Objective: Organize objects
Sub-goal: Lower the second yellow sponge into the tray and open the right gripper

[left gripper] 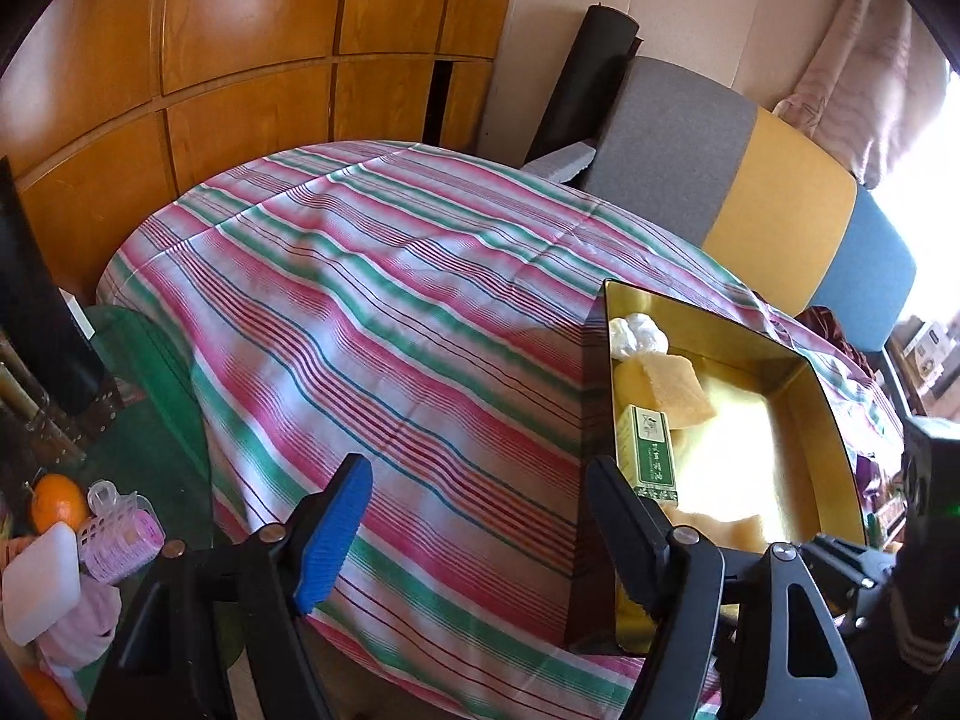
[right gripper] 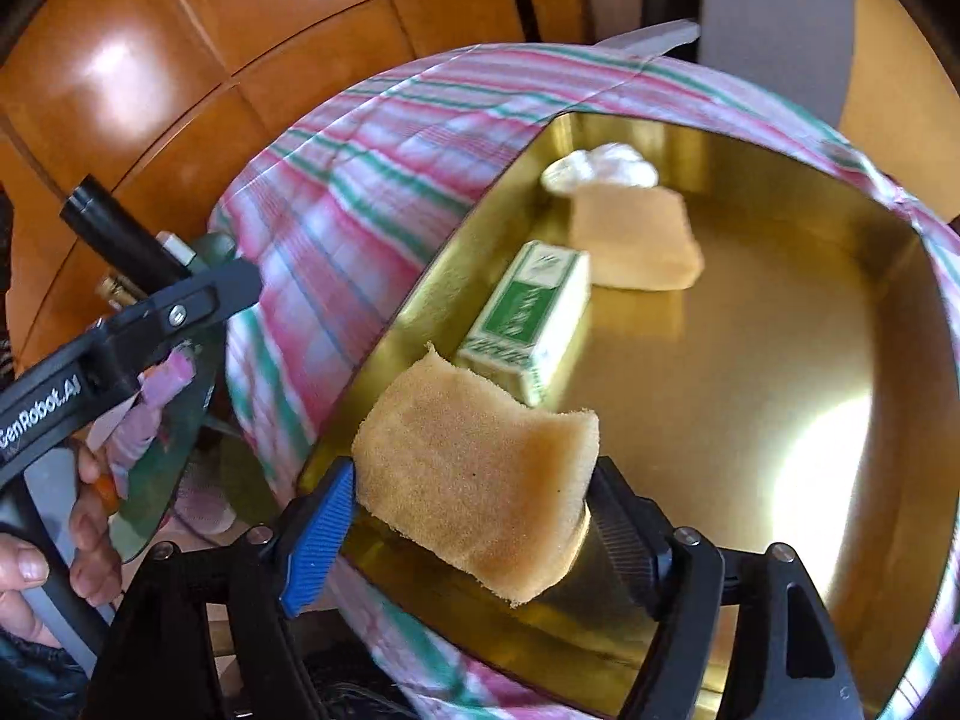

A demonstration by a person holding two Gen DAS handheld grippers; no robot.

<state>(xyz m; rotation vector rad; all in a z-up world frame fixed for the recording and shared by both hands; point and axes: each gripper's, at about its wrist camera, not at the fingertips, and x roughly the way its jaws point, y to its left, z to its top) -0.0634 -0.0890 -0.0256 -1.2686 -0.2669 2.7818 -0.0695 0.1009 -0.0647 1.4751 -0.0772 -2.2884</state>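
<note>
A gold tray [right gripper: 780,312] sits on the striped cloth; it also shows in the left wrist view [left gripper: 828,408]. In it lie a green and white box [right gripper: 528,324], a yellow sponge [right gripper: 636,240] and a white crumpled wad [right gripper: 600,165]. My right gripper [right gripper: 474,516] is shut on a second yellow sponge [right gripper: 480,480] and holds it over the tray's near left edge. My left gripper [left gripper: 480,528] is open and empty over the cloth, left of the tray. The box [left gripper: 651,456], sponge [left gripper: 672,384] and wad [left gripper: 636,330] show in the left wrist view too.
The striped cloth [left gripper: 372,312] covers a round table. To its lower left are an orange [left gripper: 57,501], a white block [left gripper: 42,582] and a pink curler [left gripper: 120,540]. Wooden cabinets [left gripper: 240,60] stand behind. A grey, yellow and blue cushion [left gripper: 750,198] lies at the right.
</note>
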